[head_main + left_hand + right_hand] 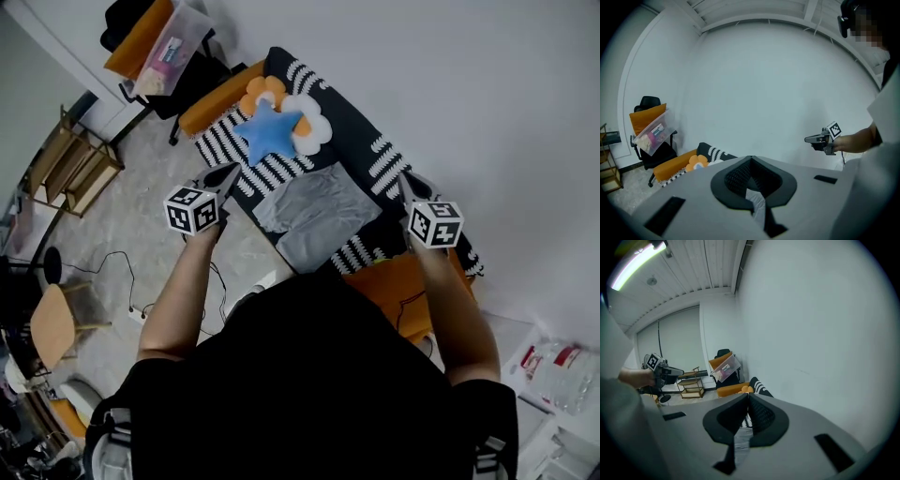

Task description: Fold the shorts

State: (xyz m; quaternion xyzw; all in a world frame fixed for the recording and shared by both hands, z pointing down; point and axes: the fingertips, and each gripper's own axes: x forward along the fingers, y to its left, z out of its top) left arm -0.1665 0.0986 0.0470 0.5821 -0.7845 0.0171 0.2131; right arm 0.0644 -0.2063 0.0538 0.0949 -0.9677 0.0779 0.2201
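Note:
The grey shorts (314, 217) lie spread flat on a black-and-white striped blanket (361, 127) that covers an orange couch. My left gripper (231, 172) hovers over the couch's left edge, left of the shorts, jaws together and empty. My right gripper (404, 179) hangs by the shorts' right side, also closed on nothing. In the left gripper view the shut left gripper (750, 159) points toward the wall, and the right gripper (812, 138) shows across from it. In the right gripper view the closed right gripper (746, 397) has a strip of the grey shorts (740, 439) below it.
A blue star pillow (269, 131) and a flower cushion (309, 131) rest at the blanket's far end. A chair with a clear box (173, 42) stands beyond. Left on the floor are a wooden shelf (80, 164), a wooden stool (54, 323) and cables (122, 272). The white wall (487, 112) runs along the right.

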